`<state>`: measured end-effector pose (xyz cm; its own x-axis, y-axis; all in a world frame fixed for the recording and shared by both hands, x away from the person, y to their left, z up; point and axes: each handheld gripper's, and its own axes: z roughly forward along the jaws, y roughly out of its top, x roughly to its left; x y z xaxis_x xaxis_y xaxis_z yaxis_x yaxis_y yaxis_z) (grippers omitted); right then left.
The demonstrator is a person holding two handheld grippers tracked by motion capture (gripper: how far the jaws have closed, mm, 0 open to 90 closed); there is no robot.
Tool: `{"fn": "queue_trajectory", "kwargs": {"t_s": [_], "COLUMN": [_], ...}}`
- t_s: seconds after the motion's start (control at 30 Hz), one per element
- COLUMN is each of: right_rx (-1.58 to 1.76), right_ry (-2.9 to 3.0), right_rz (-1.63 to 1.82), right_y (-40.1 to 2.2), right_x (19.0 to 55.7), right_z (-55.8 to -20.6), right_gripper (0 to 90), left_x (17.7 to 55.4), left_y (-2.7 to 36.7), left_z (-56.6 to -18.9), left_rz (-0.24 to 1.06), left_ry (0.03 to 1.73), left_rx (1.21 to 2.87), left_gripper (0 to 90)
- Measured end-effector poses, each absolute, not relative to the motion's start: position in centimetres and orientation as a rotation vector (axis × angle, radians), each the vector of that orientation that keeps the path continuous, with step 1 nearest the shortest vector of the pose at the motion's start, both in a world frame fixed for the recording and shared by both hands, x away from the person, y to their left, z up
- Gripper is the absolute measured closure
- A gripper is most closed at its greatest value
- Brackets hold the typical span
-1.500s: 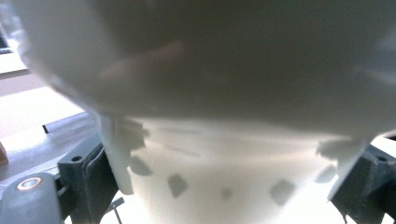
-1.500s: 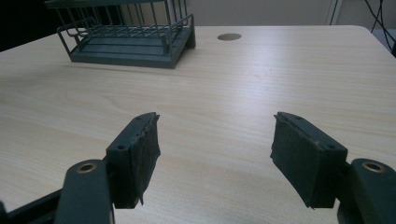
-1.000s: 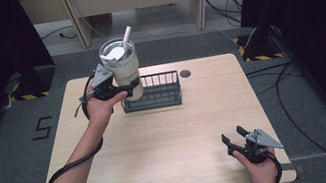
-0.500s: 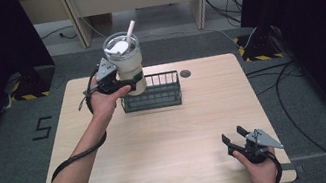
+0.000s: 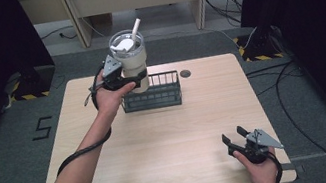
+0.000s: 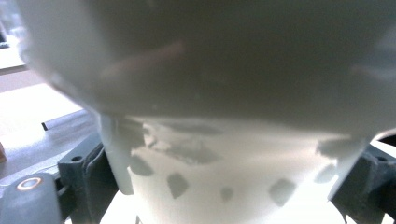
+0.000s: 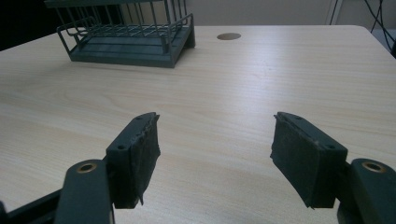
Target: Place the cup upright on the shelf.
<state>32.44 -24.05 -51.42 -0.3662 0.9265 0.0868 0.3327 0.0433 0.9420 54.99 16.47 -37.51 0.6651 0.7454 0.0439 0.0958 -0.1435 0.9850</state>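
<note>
A white tumbler [image 5: 131,61] with a clear lid and a white straw hangs above the left end of a dark wire rack [image 5: 152,93]. My left gripper [image 5: 136,79] is shut on the tumbler's lower body. In the left gripper view the tumbler [image 6: 224,154] is pressed close between the two black jaws. My right gripper [image 5: 233,139] rests at the table's front right, open, with nothing between its fingers. Its own view shows the open right gripper [image 7: 215,149] over bare wood, with the rack [image 7: 130,37] far off.
The light wooden table [image 5: 160,143] has a round cable hole [image 5: 185,73] behind the rack. Cables run over the grey floor on both sides, and the left gripper's cable trails along the forearm.
The left gripper has carried the tumbler slightly right and lower, closer over the rack's left end. The right gripper has stayed still.
</note>
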Motion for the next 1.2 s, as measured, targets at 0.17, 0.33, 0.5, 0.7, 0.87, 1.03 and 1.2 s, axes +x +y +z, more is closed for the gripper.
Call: {"fn": "queue_trajectory", "kwargs": {"t_s": [0.17,0.33,0.5,0.7,0.87,1.03,1.2], "right_rx": [1.275,1.273,1.270,1.271,1.271,1.275,1.269], "right_ry": [1.752,1.756,1.755,1.756,1.757,1.758,1.765], "right_rz": [1.327,1.328,1.329,1.328,1.330,1.330,1.329], "right_y": [-24.1,-24.1,-24.1,-24.1,-24.1,-24.1,-24.1], "right_x": [32.4,32.4,32.4,32.4,32.4,32.4,32.5], "right_z": [-51.4,-51.5,-51.4,-51.5,-51.5,-51.5,-51.5], "right_gripper": [32.3,32.3,32.3,32.4,32.4,32.4,32.4], "left_x": [55.4,55.7,56.2,56.7,56.9,57.2,57.5], "left_y": [16.1,15.6,15.3,14.9,14.6,14.4,14.1], "left_z": [-37.8,-38.0,-38.2,-38.3,-38.5,-38.7,-39.1], "left_rz": [0.650,0.643,0.638,0.631,0.624,0.619,0.612], "left_ry": [0.699,0.705,0.714,0.718,0.723,0.727,0.732], "left_rx": [1.646,1.647,1.646,1.645,1.643,1.651,1.655], "left_gripper": [10.0,10.1,10.0,10.0,10.0,10.1,10.1]}}
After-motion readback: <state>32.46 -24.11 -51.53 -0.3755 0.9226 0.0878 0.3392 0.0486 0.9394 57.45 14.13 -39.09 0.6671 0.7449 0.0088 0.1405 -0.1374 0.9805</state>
